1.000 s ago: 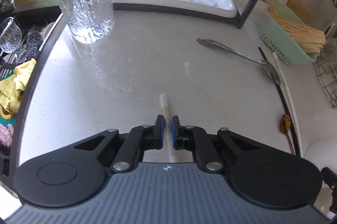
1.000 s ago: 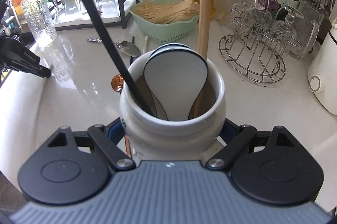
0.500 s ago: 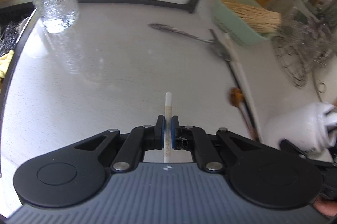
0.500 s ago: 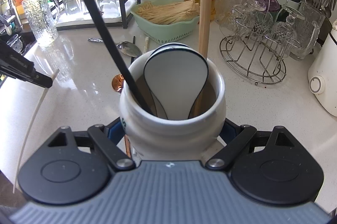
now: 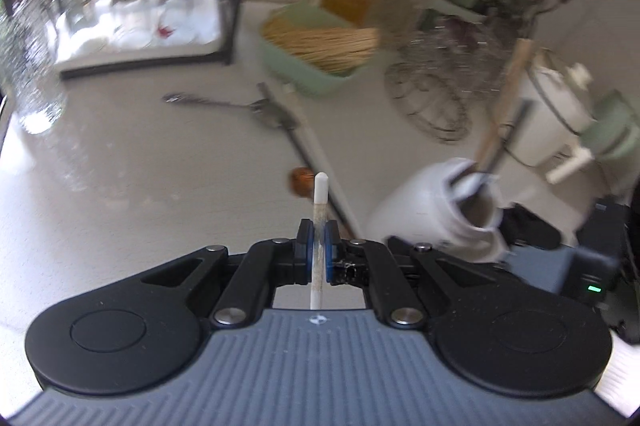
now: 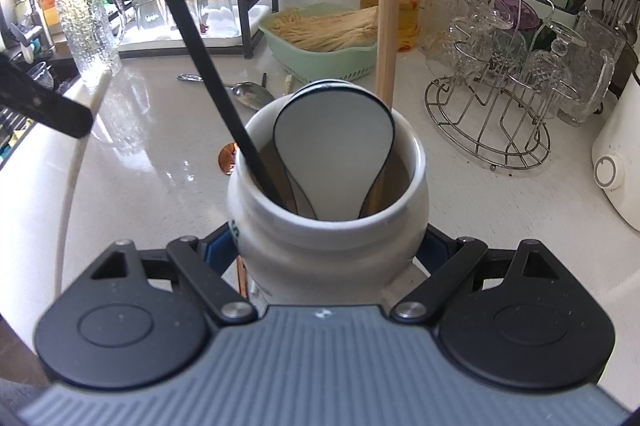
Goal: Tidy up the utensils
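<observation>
My left gripper point(image 5: 317, 249) is clamped on a white chopstick point(image 5: 319, 218), its long axis running straight out ahead. The white crock point(image 5: 448, 210) sits to the right, mouth tilted up, gripped wide by my right gripper point(image 6: 332, 254).

The left gripper point(image 5: 316, 240), clamped on a white chopstick point(image 5: 319, 226), rose off the countertop point(image 5: 140, 186) and swung toward the white ceramic jar point(image 5: 432, 210), which came into its view. From the right wrist, the chopstick point(image 6: 72, 162) appeared hanging in the air at the left edge.
</observation>
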### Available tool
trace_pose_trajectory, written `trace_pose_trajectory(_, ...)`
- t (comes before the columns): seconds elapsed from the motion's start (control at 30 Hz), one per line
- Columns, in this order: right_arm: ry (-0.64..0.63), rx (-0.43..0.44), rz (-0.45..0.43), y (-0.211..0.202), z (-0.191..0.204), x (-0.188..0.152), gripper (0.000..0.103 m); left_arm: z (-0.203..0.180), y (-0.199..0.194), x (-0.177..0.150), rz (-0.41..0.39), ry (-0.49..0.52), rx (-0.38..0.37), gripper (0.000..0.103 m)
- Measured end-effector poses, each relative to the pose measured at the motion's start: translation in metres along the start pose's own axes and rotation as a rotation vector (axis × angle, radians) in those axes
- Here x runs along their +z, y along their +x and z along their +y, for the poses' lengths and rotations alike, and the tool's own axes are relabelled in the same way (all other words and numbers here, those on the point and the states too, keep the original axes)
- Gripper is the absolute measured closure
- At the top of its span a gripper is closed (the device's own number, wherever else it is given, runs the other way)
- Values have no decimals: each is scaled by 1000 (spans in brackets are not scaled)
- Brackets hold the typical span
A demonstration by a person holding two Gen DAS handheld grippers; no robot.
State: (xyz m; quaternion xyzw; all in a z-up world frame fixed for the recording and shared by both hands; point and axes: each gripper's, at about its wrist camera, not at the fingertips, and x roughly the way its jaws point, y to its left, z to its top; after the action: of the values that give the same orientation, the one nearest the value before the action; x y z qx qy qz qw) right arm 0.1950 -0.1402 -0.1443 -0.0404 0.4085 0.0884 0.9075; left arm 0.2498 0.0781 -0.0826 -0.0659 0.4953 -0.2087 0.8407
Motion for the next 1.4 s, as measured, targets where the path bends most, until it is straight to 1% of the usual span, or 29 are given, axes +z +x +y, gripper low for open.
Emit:
trace_pose_trajectory(0.23,-22,21,-12,0,0,-1,11,-30,-32,-9,-35,69,-59,97)
trace_pose_trajectory(0.53,-40,43,-29,-1,-1,-4,11,-49,-60,-17,-65,103,-98,97)
trace_pose_trajectory(1.03,-59,68,-46,-2,-3,-7,11,-68,-86,-14,-90,149,-127,98)
trace_pose_trajectory(1.17,-62,72,-47,-2,-3,-7,11,-71,-91,-9,-93,154,-141,103)
trace_pose_trajectory(1.3,-61,76,-52,-2,-4,-8,11,-75,-98,-5,-110,183,-140,103)
trace_pose_trajectory(1.4,-58,77,-54,-2,-4,-8,11,-71,-92,-4,-95,166,-140,103)
